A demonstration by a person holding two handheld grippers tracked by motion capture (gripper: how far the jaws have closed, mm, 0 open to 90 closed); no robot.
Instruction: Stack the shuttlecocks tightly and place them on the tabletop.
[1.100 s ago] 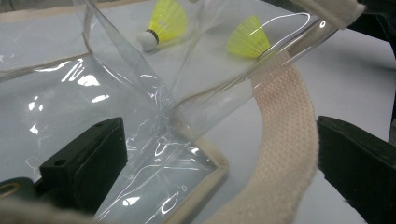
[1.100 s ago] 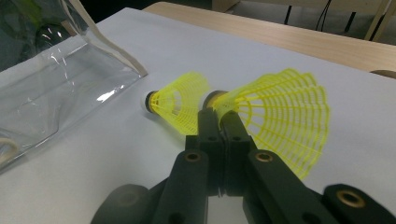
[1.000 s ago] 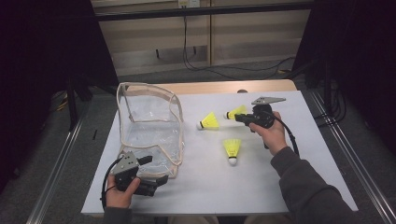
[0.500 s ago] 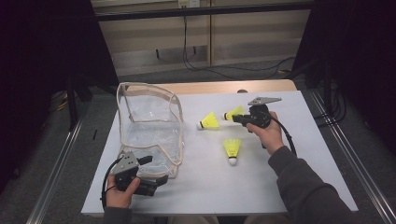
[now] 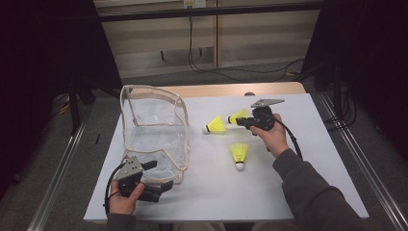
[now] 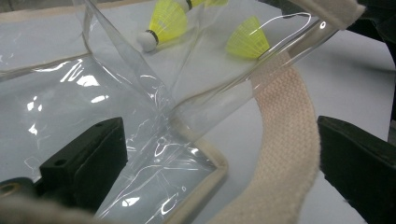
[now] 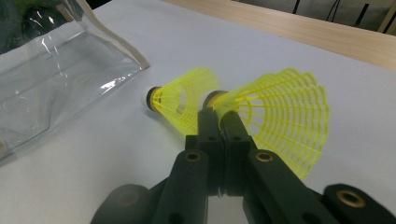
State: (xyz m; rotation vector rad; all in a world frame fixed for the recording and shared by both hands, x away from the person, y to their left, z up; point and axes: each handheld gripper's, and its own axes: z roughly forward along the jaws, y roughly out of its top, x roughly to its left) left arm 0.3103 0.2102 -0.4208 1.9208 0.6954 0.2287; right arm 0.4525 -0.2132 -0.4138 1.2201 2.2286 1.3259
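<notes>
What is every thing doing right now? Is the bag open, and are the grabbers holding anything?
Clear bag: standing on the table, mouth open, empty.
Left gripper: jaws wide apart around the bag's corner and strap, not clamped.
Right gripper: shut on the skirt edge of a yellow shuttlecock.
Second shuttlecock: lying on its side, free.
Third shuttlecock: lying on the table, cork toward the person, free.
</notes>
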